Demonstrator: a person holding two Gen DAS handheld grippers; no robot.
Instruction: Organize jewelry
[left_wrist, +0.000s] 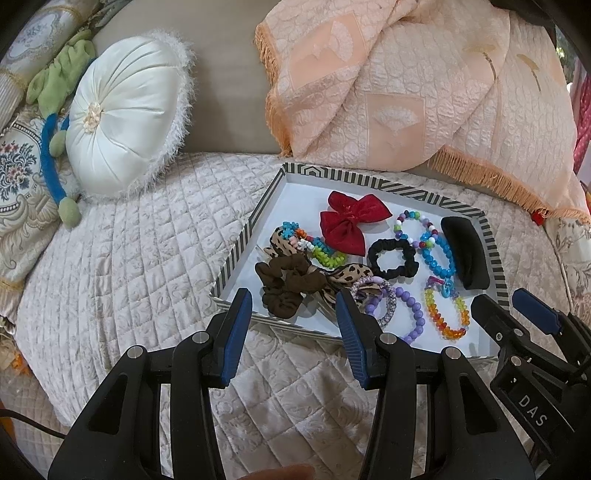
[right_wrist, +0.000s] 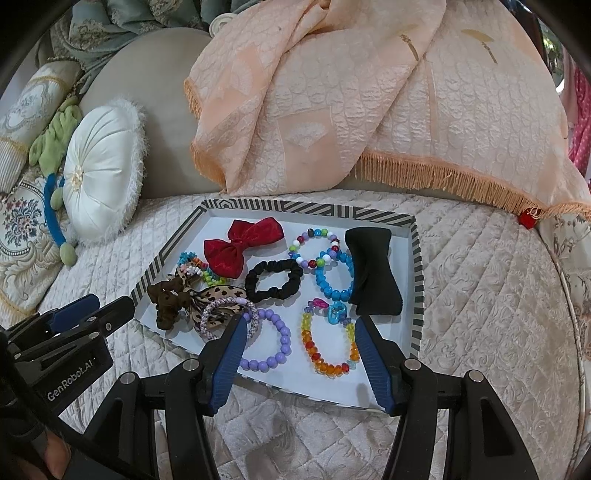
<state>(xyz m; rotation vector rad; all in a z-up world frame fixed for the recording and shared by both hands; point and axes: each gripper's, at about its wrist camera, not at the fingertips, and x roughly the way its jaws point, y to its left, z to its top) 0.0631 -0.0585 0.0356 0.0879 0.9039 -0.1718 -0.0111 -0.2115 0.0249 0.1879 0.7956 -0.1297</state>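
Note:
A tray with a black-and-white striped rim (left_wrist: 236, 254) (right_wrist: 415, 277) lies on the quilted cover. It holds a red bow (left_wrist: 351, 218) (right_wrist: 240, 243), a black scrunchie (left_wrist: 393, 258) (right_wrist: 273, 280), a brown scrunchie (left_wrist: 284, 286) (right_wrist: 166, 299), a leopard bow (right_wrist: 221, 293), a black pad (right_wrist: 373, 277) and several bead bracelets. My left gripper (left_wrist: 293, 310) (right_wrist: 110, 302) hovers open over the tray's near left edge, in front of the brown scrunchie. Open too, my right gripper (right_wrist: 300, 325) (left_wrist: 500, 301) hangs above the purple bracelet (right_wrist: 273, 339) and the rainbow bracelet (right_wrist: 328, 347), holding nothing.
A round white cushion (left_wrist: 129, 122) and a green-and-blue plush toy (left_wrist: 55, 92) lie at the back left. A peach fringed throw (left_wrist: 406, 92) hangs down just behind the tray. Cream quilted cover (left_wrist: 129, 258) surrounds the tray on all sides.

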